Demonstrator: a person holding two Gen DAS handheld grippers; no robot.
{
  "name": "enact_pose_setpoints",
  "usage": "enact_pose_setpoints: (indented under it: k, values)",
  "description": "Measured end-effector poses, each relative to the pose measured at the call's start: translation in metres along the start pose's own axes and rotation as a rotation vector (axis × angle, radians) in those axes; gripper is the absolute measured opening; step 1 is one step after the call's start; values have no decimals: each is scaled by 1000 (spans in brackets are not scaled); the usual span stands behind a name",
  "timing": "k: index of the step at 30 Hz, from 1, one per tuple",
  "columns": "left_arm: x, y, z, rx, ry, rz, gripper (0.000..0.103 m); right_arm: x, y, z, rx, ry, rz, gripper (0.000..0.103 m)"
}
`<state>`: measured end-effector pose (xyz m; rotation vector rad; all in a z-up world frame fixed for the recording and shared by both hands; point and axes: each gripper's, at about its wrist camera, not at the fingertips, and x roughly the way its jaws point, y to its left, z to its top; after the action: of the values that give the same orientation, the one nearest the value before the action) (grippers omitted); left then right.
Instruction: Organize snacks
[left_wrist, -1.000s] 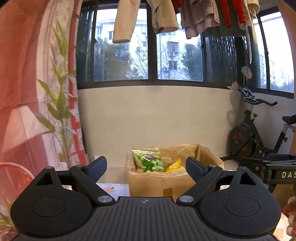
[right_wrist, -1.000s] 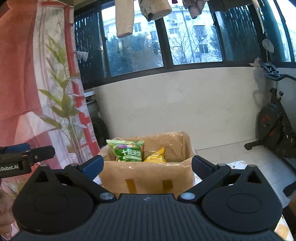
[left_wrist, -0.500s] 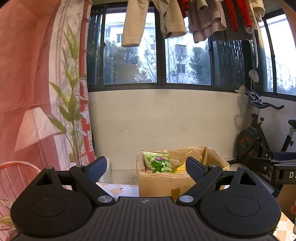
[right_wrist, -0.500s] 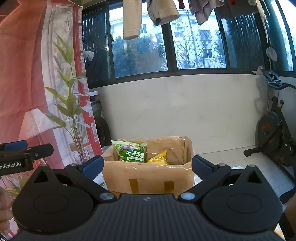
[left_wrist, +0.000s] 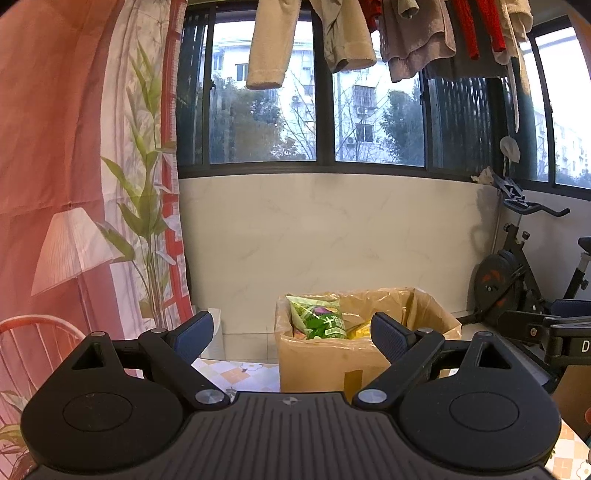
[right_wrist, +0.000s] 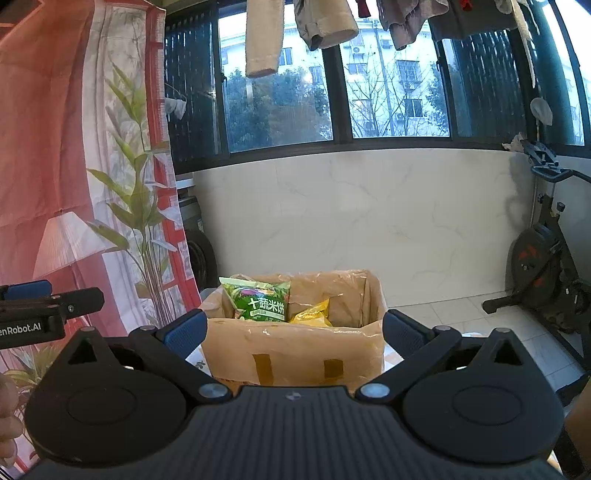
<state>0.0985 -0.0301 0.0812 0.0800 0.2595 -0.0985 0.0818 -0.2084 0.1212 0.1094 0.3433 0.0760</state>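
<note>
Our black left gripper (left_wrist: 291, 328) and right gripper (right_wrist: 293, 328) gape wide, empty — facing the brown cardboard box (right_wrist: 295, 354) holding a green snack bag (right_wrist: 262, 301).

Enclosed balcony room, daylight through a wide window (left_wrist: 317, 99) with dark frames running across the far side. Outside: pale apartment blocks and trees. Laundry (left_wrist: 347, 33) hangs in a row above the glass, cream, grey and red pieces. Below the sill, a white marble-look wall (left_wrist: 332, 236). Left side: a printed cloth backdrop (left_wrist: 74, 166) in pink-red, showing a lamp, bamboo leaves and a chair. Right side: a black exercise bike (right_wrist: 546, 266) near the far wall, a cloth on its handlebar. Floor (right_wrist: 443, 314) of pale tiles. Nearest surface: a table (left_wrist: 240, 373) with a checked, flower-patterned cover. Light soft, no lamps seen lit.
</note>
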Motion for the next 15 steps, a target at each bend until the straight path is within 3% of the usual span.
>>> enact_pose_setpoints:
  k: [15]
  values:
    - [-3,1,0,-11,1,-2,93,-2,-1,1,-2,-6,-1,103]
